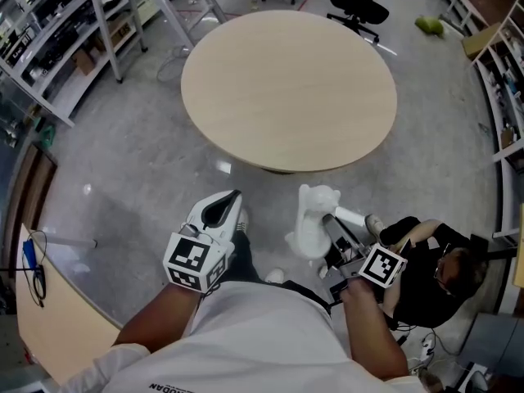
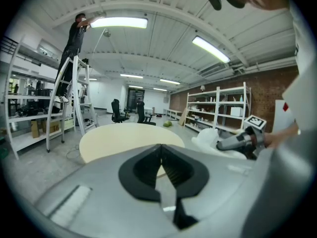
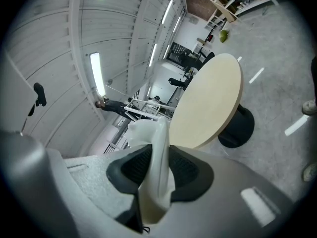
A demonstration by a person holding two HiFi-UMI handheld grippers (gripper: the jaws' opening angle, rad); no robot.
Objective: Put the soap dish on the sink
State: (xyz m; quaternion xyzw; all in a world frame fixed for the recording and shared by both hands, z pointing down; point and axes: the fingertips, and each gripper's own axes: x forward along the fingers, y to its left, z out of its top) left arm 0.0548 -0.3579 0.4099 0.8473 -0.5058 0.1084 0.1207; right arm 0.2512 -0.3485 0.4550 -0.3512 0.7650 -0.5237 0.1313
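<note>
Clamping a white soap dish [image 3: 154,150] between its pads, the right hand-held gripper [image 3: 157,171] holds it in the air. The dish stands on edge and rises well past the fingertips. Just beside it the left hand-held gripper [image 1: 232,203] has its jaws pressed together with nothing between them. Both hang over the grey floor [image 1: 123,162], and the dish is short of the near edge of the round bench [image 1: 288,88] and not touching it. A person in black [image 1: 422,260] is low down close to the right hand-held gripper. Beyond the bench stand office chairs [image 1: 360,6], with a green object [image 1: 428,25] on the floor to their right. Off to the left are shelving racks [image 1: 49,31] – and a person on a ladder [image 2: 74,38], reaching up to a ceiling light [image 2: 119,22].
</note>
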